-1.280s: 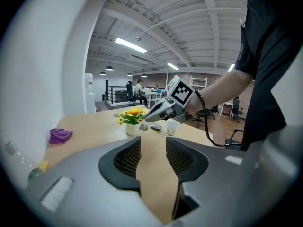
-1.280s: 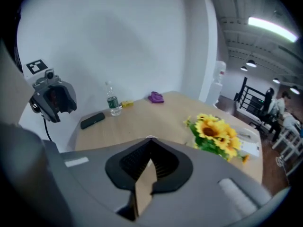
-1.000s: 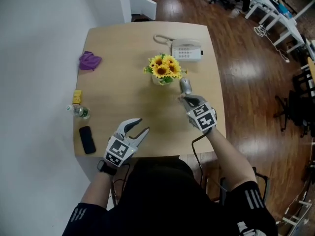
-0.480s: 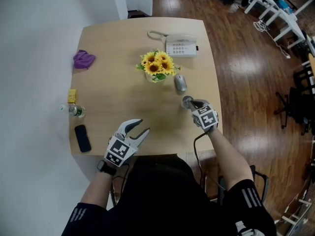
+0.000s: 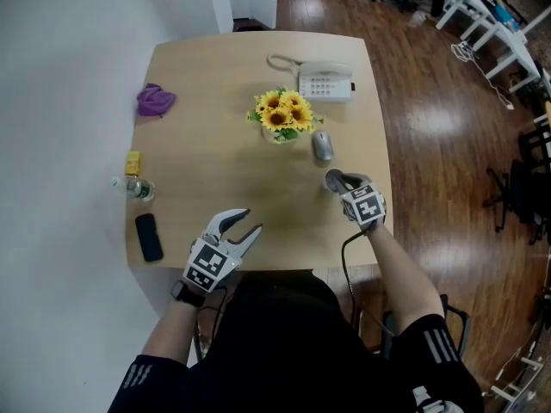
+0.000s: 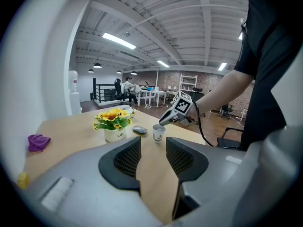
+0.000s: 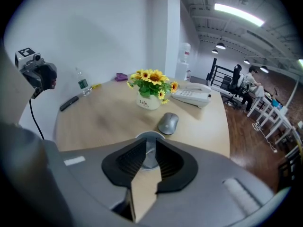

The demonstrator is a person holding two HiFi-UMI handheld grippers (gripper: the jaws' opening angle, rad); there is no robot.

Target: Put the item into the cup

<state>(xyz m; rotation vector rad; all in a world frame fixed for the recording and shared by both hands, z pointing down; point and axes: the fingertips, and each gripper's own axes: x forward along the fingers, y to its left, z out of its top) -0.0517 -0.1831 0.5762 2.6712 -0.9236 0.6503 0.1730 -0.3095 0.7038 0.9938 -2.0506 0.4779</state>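
Observation:
A small pale cup (image 5: 332, 178) stands upright on the wooden table (image 5: 215, 144), near its right edge and just in front of a grey mouse (image 5: 322, 146). My right gripper (image 5: 341, 181) is at the cup's near side, its jaws almost together on it. In the right gripper view the cup (image 7: 149, 144) shows in the narrow gap; what is inside it is hidden. The left gripper view shows the cup (image 6: 159, 133) with the right gripper (image 6: 177, 111) touching its rim. My left gripper (image 5: 243, 224) rests open at the table's front edge, holding nothing.
A pot of sunflowers (image 5: 280, 117) stands mid-table with a white desk phone (image 5: 325, 82) behind it. Along the left side lie a purple cloth (image 5: 155, 101), a small yellow item (image 5: 133, 163), a plastic bottle (image 5: 133, 188) and a black handset (image 5: 148, 237).
My right gripper has drawn back from the mouse toward the table's right front, with the cup at its tips. The left gripper has stayed put. The head camera shifted slightly.

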